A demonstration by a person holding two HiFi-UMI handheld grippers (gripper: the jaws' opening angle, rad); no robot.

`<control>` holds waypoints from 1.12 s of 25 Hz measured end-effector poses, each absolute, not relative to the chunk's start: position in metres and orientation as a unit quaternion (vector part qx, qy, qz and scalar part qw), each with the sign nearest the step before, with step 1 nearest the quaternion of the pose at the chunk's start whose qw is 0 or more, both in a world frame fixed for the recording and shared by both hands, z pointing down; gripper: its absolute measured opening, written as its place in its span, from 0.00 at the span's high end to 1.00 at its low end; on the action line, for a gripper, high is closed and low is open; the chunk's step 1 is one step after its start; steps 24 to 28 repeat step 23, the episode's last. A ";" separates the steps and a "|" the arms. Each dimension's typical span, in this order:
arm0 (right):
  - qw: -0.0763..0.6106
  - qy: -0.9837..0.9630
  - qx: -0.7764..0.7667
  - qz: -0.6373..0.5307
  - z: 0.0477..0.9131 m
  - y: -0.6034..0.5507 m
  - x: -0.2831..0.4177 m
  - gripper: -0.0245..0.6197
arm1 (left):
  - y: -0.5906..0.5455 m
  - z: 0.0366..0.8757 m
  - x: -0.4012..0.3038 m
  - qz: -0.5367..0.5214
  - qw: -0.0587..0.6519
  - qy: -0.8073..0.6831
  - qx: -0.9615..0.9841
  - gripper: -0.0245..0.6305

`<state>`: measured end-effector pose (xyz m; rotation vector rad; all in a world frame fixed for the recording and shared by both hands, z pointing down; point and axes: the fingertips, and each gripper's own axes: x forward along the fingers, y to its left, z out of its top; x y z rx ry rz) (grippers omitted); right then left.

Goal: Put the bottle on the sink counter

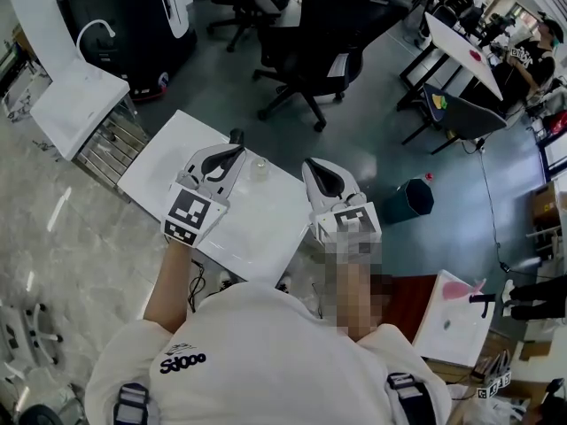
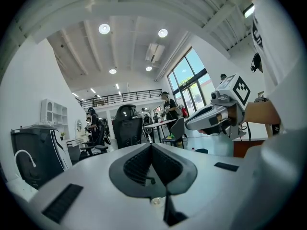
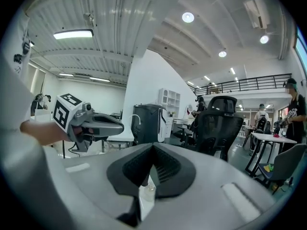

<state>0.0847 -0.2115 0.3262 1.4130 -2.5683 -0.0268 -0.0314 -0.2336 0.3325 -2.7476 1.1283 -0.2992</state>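
Note:
A small clear bottle [image 1: 259, 168] stands upright on the white table [image 1: 177, 162], between my two grippers. My left gripper [image 1: 234, 138] is just left of it, jaws closed tip to tip with nothing in them [image 2: 151, 145]. My right gripper [image 1: 313, 163] hovers to the bottle's right, past the table's right edge, its jaws also shut and empty [image 3: 153, 145]. The white sink counter [image 1: 78, 103] with its curved faucet [image 1: 96, 32] stands at the far left, beyond the table. Each gripper shows in the other's view: the left gripper [image 3: 88, 123] and the right gripper [image 2: 216, 116].
Black office chairs [image 1: 314, 38] stand on the floor behind the table. A dark round bin [image 1: 407, 200] sits to the right. A second white basin unit [image 1: 454, 319] with a pink object is at the lower right. A large dark machine [image 1: 124, 25] stands behind the sink counter.

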 end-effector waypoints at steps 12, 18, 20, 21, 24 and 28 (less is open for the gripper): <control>0.103 -0.870 0.483 -0.003 0.329 -0.210 0.084 0.95 | -0.233 0.339 -0.035 -0.109 0.067 0.372 -0.919 0.95; 0.105 -0.869 0.484 0.000 0.334 -0.212 0.086 0.95 | -0.236 0.348 -0.036 -0.122 0.059 0.373 -0.918 0.95; 0.105 -0.869 0.484 0.000 0.335 -0.212 0.086 0.95 | -0.235 0.348 -0.035 -0.121 0.058 0.372 -0.919 0.95; 0.105 -0.869 0.484 0.000 0.335 -0.212 0.086 0.95 | -0.235 0.348 -0.035 -0.120 0.058 0.371 -0.919 0.95; 0.106 -0.869 0.483 0.000 0.334 -0.212 0.085 0.95 | -0.234 0.347 -0.034 -0.119 0.058 0.370 -0.920 0.95; 0.106 -0.869 0.483 0.000 0.334 -0.212 0.085 0.95 | -0.234 0.347 -0.034 -0.119 0.058 0.370 -0.920 0.95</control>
